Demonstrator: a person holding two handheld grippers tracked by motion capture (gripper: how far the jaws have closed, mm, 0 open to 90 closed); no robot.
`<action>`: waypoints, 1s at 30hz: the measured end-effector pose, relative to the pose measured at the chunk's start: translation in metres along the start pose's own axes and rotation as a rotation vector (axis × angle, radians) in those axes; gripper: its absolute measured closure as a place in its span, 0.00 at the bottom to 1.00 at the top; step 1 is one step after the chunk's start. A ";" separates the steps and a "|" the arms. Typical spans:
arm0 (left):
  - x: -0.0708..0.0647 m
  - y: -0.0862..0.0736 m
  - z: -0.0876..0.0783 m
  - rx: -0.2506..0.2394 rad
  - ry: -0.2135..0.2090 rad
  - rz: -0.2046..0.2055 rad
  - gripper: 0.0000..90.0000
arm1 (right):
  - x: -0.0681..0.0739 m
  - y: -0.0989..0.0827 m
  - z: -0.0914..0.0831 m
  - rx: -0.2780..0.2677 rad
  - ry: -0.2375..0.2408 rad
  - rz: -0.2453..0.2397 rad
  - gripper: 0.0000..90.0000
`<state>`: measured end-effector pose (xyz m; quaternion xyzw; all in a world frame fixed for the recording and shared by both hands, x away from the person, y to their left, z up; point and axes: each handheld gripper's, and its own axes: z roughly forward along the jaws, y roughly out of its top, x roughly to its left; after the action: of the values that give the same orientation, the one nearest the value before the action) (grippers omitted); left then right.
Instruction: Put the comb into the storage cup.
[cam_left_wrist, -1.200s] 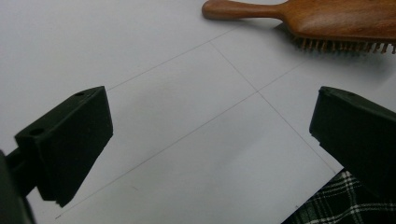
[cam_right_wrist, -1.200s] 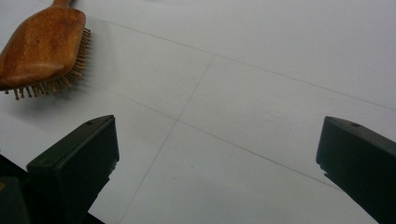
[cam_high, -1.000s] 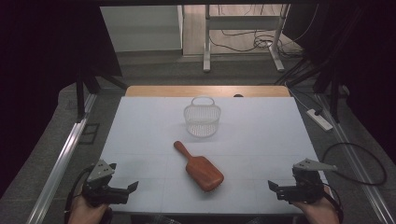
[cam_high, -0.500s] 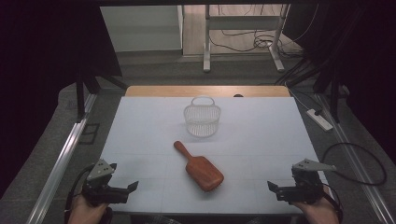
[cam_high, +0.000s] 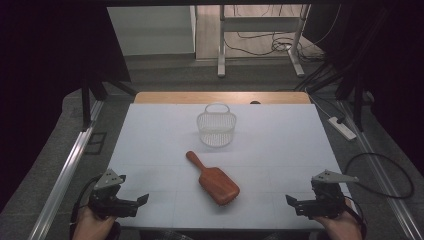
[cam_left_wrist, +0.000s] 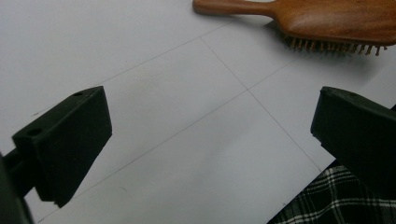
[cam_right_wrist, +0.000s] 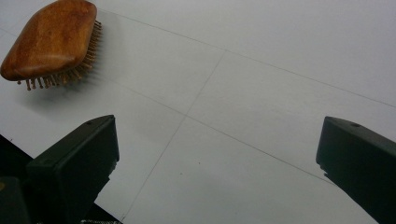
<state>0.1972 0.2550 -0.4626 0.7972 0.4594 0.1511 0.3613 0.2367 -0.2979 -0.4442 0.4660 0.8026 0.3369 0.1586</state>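
A brown wooden hairbrush (cam_high: 214, 178) lies bristles down in the middle of the white table (cam_high: 280, 145), handle toward the far left. Behind it stands a small white mesh basket (cam_high: 216, 127), upright with its handle up. My left gripper (cam_high: 140, 201) rests at the near left corner, open, nothing between its jaws. My right gripper (cam_high: 291, 201) rests at the near right corner, open and empty too. The left gripper view has the hairbrush (cam_left_wrist: 317, 18) at the top, well beyond the jaws. In the right gripper view the brush head (cam_right_wrist: 51, 39) sits at the upper left.
Faint grid lines cross the white table top. A wooden strip (cam_high: 220, 97) edges the far side. A metal rail (cam_high: 65, 175) runs along the left, and a power strip (cam_high: 342, 127) with cables lies on the floor at the right. Checked cloth (cam_left_wrist: 336, 198) shows below the near edge.
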 end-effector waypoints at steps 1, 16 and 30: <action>0.000 0.001 0.000 0.002 -0.004 0.001 0.00 | 0.000 0.000 0.000 0.000 0.001 0.000 0.00; -0.004 0.011 0.008 0.019 -0.056 0.033 0.00 | 0.000 0.000 0.001 0.007 0.010 -0.006 0.00; -0.007 0.024 0.019 0.028 -0.117 0.069 0.00 | 0.000 0.001 0.002 0.019 0.010 -0.007 0.00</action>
<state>0.2189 0.2330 -0.4582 0.8249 0.4120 0.1102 0.3709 0.2387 -0.2966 -0.4453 0.4631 0.8081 0.3312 0.1512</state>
